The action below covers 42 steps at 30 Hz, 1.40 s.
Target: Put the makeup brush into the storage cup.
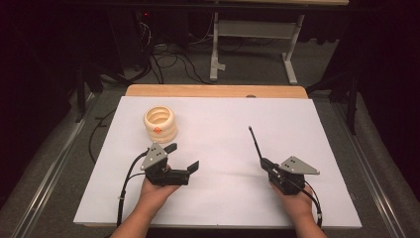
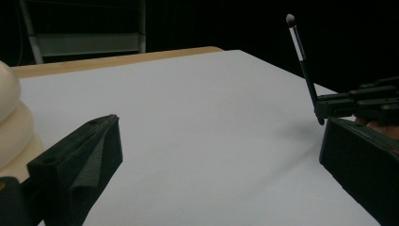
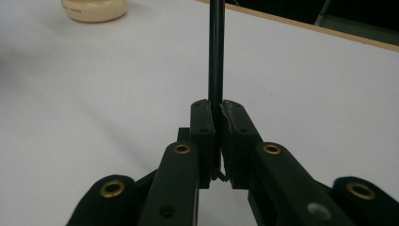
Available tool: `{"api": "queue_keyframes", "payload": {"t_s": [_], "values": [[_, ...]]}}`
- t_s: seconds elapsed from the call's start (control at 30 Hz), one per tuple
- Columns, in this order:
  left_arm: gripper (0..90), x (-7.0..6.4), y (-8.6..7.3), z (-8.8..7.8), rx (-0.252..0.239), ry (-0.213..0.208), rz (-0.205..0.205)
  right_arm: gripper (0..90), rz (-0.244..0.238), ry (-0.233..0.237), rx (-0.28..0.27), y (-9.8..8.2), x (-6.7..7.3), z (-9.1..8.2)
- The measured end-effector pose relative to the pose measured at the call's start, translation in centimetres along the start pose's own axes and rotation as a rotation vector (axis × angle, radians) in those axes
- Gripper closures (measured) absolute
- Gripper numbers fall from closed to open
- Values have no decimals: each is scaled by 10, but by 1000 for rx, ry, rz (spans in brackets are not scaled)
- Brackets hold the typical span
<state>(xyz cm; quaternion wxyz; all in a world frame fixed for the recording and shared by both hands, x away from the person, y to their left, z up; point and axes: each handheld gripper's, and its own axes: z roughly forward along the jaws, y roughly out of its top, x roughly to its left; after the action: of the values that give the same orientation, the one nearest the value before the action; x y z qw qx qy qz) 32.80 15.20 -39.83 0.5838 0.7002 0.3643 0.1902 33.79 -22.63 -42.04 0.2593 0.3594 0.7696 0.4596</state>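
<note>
A thin black rod (image 1: 256, 144) with a small pale tip slants up and away from my right gripper (image 1: 264, 161), which is shut on its lower end. In the right gripper view the pads (image 3: 203, 123) of my right gripper (image 3: 217, 112) pinch the rod (image 3: 216, 56) between them. My left gripper (image 1: 182, 157) stands open over the white table top (image 1: 223, 203), its jaws wide apart with nothing between them. A cream ribbed ring-shaped pot (image 1: 160, 124) stands just beyond it at the far left. The left gripper view shows my left gripper (image 2: 221, 160), the rod (image 2: 303, 61) and the pot (image 2: 11, 122) at the left edge.
A wooden strip (image 1: 213, 90) runs along the table's far edge. Beyond it, on the dark floor, stand a white-framed stand (image 1: 216, 49) and loose cables (image 1: 168, 59). Bare white surface lies between the two grippers.
</note>
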Motion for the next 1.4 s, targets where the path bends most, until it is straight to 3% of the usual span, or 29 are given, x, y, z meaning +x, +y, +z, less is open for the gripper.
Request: {"api": "queue_keyframes", "payload": {"t_s": [0.17,0.4,0.77,1.4], "values": [[5,-5,-8,5,7,-31,1,862,-1,-1,3,0,1,0],[5,-6,-16,8,53,-26,32,862,-8,-1,-3,2,4,1],[3,-9,-17,10,47,-57,11,862,-31,15,-6,4,12,7],[3,-10,-15,8,37,-69,5,862,-64,71,-28,15,37,20]]}}
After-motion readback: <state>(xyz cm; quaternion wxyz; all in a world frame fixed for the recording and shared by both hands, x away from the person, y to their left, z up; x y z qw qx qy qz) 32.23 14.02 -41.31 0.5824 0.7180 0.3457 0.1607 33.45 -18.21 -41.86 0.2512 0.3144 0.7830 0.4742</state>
